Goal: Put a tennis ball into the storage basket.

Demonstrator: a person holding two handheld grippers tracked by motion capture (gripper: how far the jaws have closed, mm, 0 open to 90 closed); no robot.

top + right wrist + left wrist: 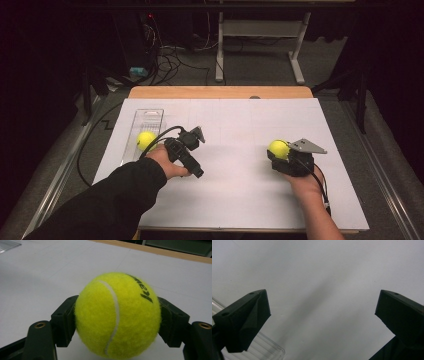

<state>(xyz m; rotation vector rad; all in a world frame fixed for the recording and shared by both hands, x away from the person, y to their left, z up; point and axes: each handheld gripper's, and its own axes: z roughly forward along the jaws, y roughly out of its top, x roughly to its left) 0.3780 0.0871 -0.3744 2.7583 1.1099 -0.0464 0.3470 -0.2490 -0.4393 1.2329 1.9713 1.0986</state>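
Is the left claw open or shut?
Open: the left gripper has its jaws far apart with only white table between.

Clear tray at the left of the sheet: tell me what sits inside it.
One yellow tennis ball lies in the clear tray, toward its near end, beside the left tool. The far part shows only ribbed bottom. The hand covers the tray's near corner.

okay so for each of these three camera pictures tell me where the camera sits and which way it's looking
High view: above the person's side, looking forward and down on the white table; both forearms, left gripper and right gripper show.
Left gripper view: rides the left gripper, looking down at the table past its wide-open jaws; a clear tray corner shows.
Right gripper view: rides the right gripper, looking level across the table; its jaws clamp a tennis ball.
Shared: the high view also shows that ball and the tray.
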